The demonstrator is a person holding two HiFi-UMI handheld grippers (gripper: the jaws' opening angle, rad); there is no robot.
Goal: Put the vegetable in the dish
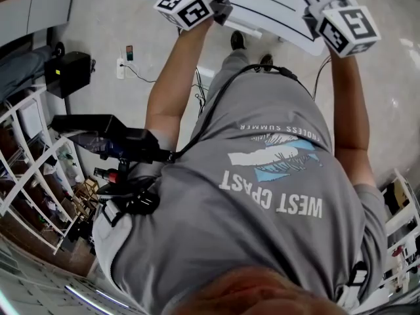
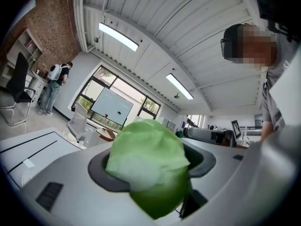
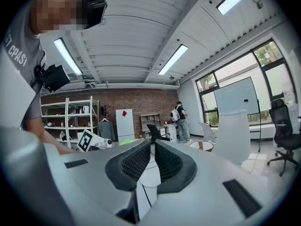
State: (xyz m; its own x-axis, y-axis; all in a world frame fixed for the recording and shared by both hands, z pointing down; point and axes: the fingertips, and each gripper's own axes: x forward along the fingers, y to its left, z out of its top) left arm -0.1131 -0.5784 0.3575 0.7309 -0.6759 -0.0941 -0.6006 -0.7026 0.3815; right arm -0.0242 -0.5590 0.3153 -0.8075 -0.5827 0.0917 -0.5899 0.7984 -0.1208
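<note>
Seen from the head camera, the person looks down their own grey cotton T-shirt (image 1: 275,195), both bare arms stretched toward 12 o'clock over a pale, glossy floor (image 1: 111,25). At 11 o'clock sits the left gripper's white cube (image 1: 187,6) with black square markers, and at 1 o'clock the matching right cube (image 1: 348,26); both are over the edge of a flat white table (image 1: 262,5) ruled with thin black lines. A boxy black device (image 1: 108,136) juts from the person's waist at 9 o'clock, beside white metal shelving (image 1: 29,169). In the left gripper view, the left gripper (image 2: 153,168) has its smooth grey tongs clamped on the vegetable (image 2: 143,145), a rounded, leafy green head like a small cabbage, paler and crinkled on top, darker and smoother beneath; it fills the space between the dark pads and is held up in the air, with a ribbed white ceiling (image 2: 155,27) and long strip lights behind it. No dish can be made out in any view. In the right gripper view, the right gripper (image 3: 152,161) has its tongs drawn in narrow, the black lattice-textured pads (image 3: 134,164) almost meeting with only a sliver of gap and nothing between them. Beyond them stands a red brick wall (image 3: 141,102) at 12 o'clock.
</note>
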